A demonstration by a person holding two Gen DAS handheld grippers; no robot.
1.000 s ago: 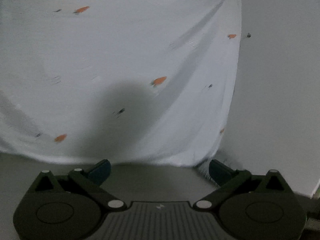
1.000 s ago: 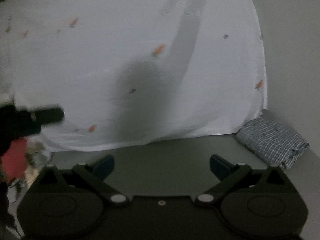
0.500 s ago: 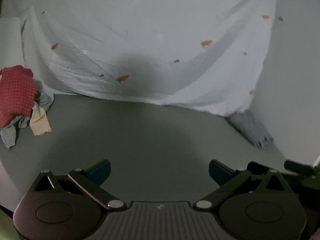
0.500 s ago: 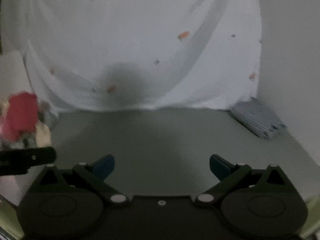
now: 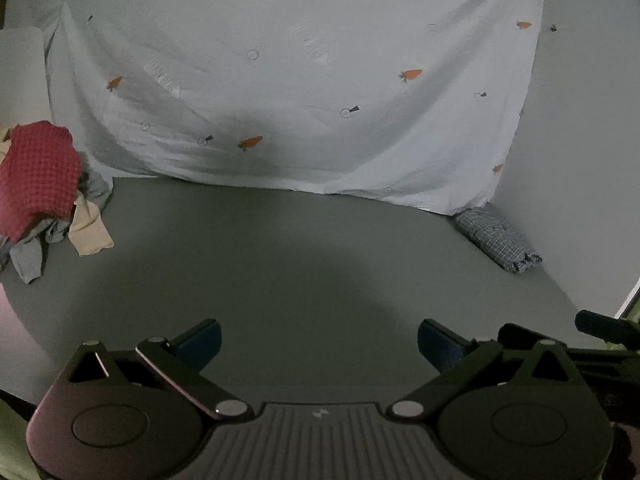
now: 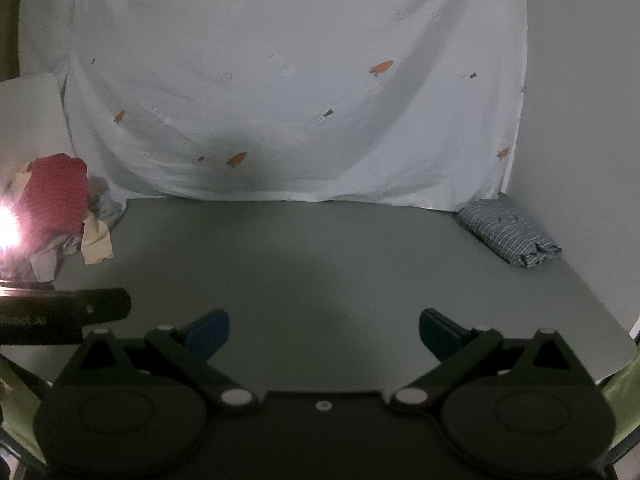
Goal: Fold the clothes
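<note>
A pile of unfolded clothes [image 5: 44,196] lies at the far left of the grey table [image 5: 304,248], topped by a red waffle-knit piece [image 5: 38,172], with grey and beige cloth [image 5: 90,228] under it. The same pile [image 6: 60,208] shows in the right wrist view. A folded blue-checked garment [image 5: 498,238] rests at the far right by the wall, also visible as the checked bundle [image 6: 510,234]. My left gripper [image 5: 319,342] is open above the near table edge, holding nothing. My right gripper [image 6: 324,332] is open and empty too.
A white sheet with small carrot prints [image 5: 304,80] hangs behind the table as a backdrop. A white wall [image 5: 580,140] borders the right side. A bright light glare [image 6: 6,224] sits at the left edge. The left gripper's body [image 6: 64,312] shows at lower left.
Both grippers have pulled back from the sheet toward the near table edge, bringing the whole table, the clothes pile and the checked bundle into view. Both stayed open.
</note>
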